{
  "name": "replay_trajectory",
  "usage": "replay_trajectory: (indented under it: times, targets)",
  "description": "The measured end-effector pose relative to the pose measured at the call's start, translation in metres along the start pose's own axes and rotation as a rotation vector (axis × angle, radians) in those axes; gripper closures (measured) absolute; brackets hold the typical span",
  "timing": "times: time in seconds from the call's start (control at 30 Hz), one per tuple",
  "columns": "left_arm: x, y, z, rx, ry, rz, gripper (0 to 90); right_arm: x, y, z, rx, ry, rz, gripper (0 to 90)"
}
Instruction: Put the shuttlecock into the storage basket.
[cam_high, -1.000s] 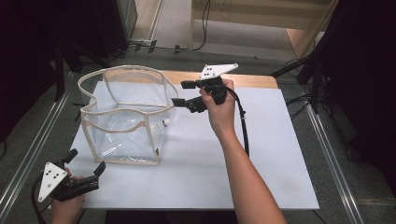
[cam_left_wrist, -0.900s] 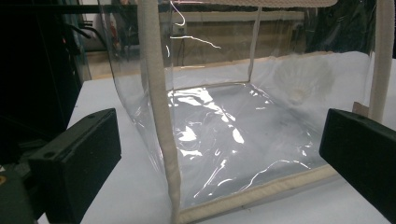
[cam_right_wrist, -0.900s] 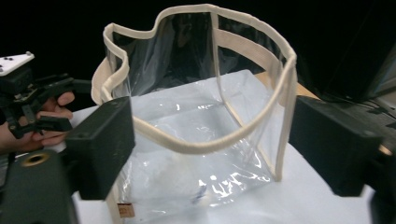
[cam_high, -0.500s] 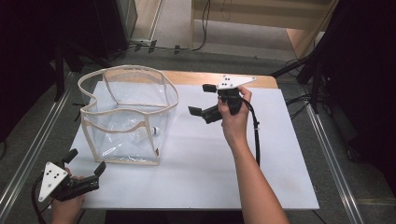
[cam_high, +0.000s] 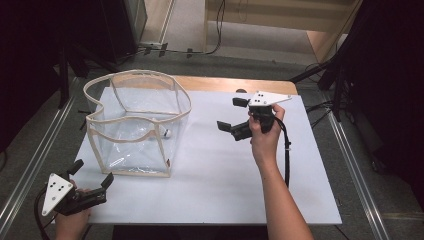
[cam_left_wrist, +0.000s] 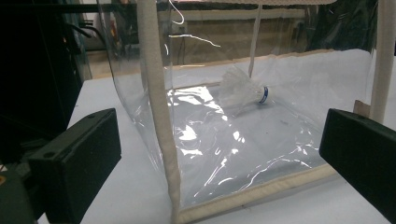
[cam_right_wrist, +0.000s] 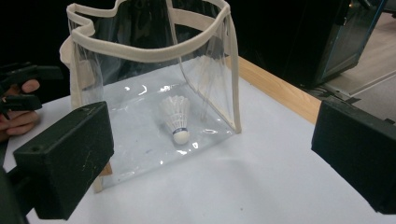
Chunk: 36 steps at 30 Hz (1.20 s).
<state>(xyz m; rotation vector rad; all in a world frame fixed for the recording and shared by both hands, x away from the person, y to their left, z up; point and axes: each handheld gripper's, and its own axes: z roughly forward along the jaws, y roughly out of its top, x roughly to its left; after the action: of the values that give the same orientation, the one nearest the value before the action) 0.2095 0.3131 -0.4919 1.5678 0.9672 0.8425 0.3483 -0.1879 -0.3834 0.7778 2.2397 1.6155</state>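
Note:
A clear plastic bag (cam_high: 130, 150) with beige trim stands open on the white table (cam_high: 215, 190), left of centre. A white shuttlecock (cam_high: 166, 133) lies inside on the bag's floor, seen through the wall (cam_left_wrist: 243, 91) and from the other side (cam_right_wrist: 177, 116). My right gripper (cam_high: 229, 113) hovers to the right of the bag, pointing at it. Its jaws have just opened wide, with nothing between them (cam_right_wrist: 210, 158). My left gripper (cam_high: 92, 172) rests at the near left corner, open and empty, facing the bag's near corner (cam_left_wrist: 219, 163).
A wooden strip (cam_high: 225, 85) runs along the table's far edge. Dark stands and cables surround the table. Metal rails (cam_high: 350, 165) flank both sides. White surface lies bare to the right of and in front of the bag.
My right gripper has drawn back to the right and slightly down, away from the bag's right rim, and its jaws stand wider. The left gripper has stayed put.

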Motion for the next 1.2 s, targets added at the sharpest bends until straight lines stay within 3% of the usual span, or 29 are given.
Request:
replay_trajectory:
  times: [0.33,1.2]
  targets:
    - [0.0,0.0,0.0,-0.002,0.001,-0.001,0.0,-0.002,-0.017,-0.013,0.001,-0.037,-0.005,0.0]
    - [-0.001,0.0,0.0,0.005,0.004,0.005,0.0,-0.006,-0.069,-0.054,-0.01,-0.114,0.058,0.0]
